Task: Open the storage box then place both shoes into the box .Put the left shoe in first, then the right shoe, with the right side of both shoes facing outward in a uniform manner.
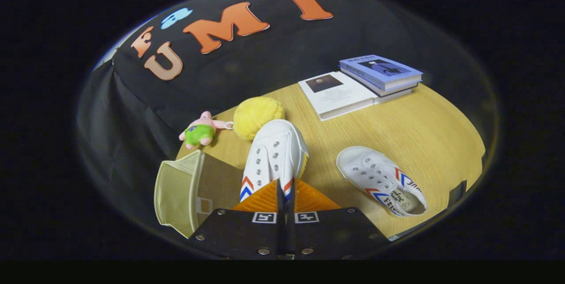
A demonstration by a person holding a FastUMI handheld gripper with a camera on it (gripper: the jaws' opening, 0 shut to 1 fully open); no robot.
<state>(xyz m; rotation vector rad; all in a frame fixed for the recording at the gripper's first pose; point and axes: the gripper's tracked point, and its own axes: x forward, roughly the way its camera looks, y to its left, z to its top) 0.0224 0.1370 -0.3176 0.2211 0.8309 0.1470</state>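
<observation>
My gripper (pixel 285 187) is shut on a white canvas shoe (pixel 273 151) with red and blue chevrons, holding it by the heel so its toe points away, raised over the wooden table (pixel 397 134). To the left of the fingers and a little below the held shoe stands the beige storage box (pixel 185 191) with its lid open. A second white shoe (pixel 382 180) of the same kind lies on the table to the right of the fingers, opening up, toe pointing away to the left.
Beyond the held shoe sit a yellow fluffy ball (pixel 257 115) and a small pink and green plush toy (pixel 201 131). Further back on the right lie a white book (pixel 337 94) and a stack of blue books (pixel 382 74). Black cloth forms the back wall.
</observation>
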